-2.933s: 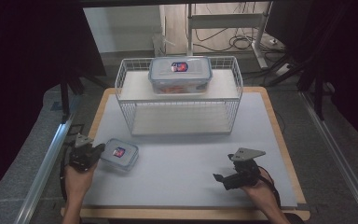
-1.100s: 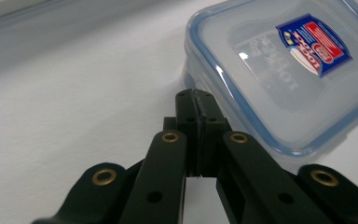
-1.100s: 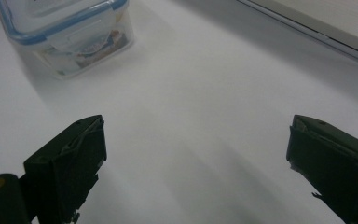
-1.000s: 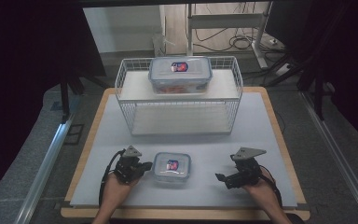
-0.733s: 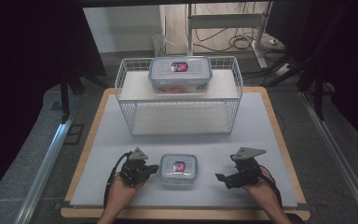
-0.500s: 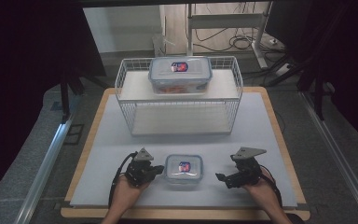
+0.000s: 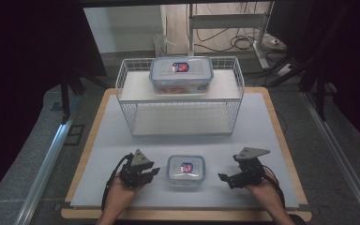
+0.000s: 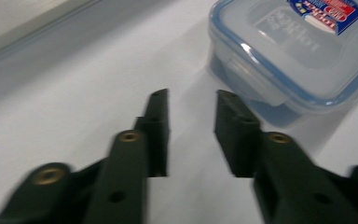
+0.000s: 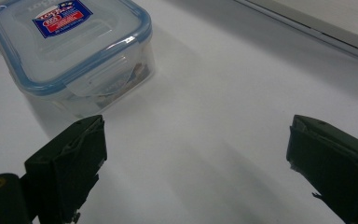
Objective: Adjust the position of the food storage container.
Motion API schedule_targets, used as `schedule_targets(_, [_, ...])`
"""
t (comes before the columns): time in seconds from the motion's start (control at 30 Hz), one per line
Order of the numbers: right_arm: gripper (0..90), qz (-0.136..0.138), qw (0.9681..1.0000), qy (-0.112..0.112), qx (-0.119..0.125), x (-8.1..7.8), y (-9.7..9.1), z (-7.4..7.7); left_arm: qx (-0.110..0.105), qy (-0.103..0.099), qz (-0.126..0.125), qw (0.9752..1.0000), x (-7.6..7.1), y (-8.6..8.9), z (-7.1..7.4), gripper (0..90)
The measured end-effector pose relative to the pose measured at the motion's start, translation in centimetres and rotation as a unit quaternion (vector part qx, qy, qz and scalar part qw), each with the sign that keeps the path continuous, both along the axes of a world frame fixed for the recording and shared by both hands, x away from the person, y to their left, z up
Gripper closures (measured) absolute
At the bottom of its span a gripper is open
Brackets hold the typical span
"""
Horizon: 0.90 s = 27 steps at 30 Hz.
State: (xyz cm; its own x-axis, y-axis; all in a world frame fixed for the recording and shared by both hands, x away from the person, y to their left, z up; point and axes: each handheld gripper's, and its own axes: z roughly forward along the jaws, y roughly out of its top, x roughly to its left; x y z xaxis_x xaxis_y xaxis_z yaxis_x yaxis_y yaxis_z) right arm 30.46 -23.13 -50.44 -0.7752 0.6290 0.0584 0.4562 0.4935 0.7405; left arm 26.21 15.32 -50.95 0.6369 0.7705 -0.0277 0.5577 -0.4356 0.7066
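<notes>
the small clear plastic food container with a blue-rimmed snap lid and a red and blue label (image 7: 185, 169) sits flat on the pale grey mat (image 7: 272, 136) near the front edge of the wooden table (image 7: 92, 136), between the two grippers and touched by neither. the left gripper (image 7: 151, 172) lies just beside the container's left side, held low in the person's left hand (image 7: 120, 191); its black jaws have just been opening and now stand a little apart with nothing between them, their tips short of the container's latch in the left gripper view (image 8: 191, 100). the right gripper (image 7: 224, 177) rests near the container's right side in the person's right hand (image 7: 262, 187), a clear strip of mat between them; in the right gripper view (image 9: 196, 135) its jaws are spread wide and bare, with the container off to the upper left (image 9: 70, 51). farther back on the mat stands a white wire shelf rack (image 7: 126, 93), and on its upper shelf sits a larger clear plastic container with a blue-rimmed lid and the same kind of label (image 7: 181, 75).
</notes>
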Motion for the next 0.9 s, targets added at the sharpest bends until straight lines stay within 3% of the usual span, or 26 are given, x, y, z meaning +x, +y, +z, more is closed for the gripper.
schedule_targets(0.23, [5.1,-0.002,1.0000,-0.003,-0.001,0.0,0.0,0.0,0.002,-0.003,0.018,0.9998,-0.4,1.1,0.0,40.2])
schedule_targets(0.57, [5.1,-0.002,1.0000,0.005,0.003,0.2,-0.1,-0.2,-0.020,-0.011,0.027,0.9994,-0.5,1.7,-0.2,11.6])
schedule_targets(0.7, [5.0,-0.002,1.0000,0.008,0.005,0.3,-0.2,-0.3,-0.010,-0.013,0.029,0.9995,-0.4,1.8,-0.4,6.3])
schedule_targets(0.9, [5.0,-0.002,0.9999,0.013,0.008,0.4,-0.3,-0.5,-0.021,-0.004,0.032,0.9993,-0.2,2.1,-0.7,5.6])
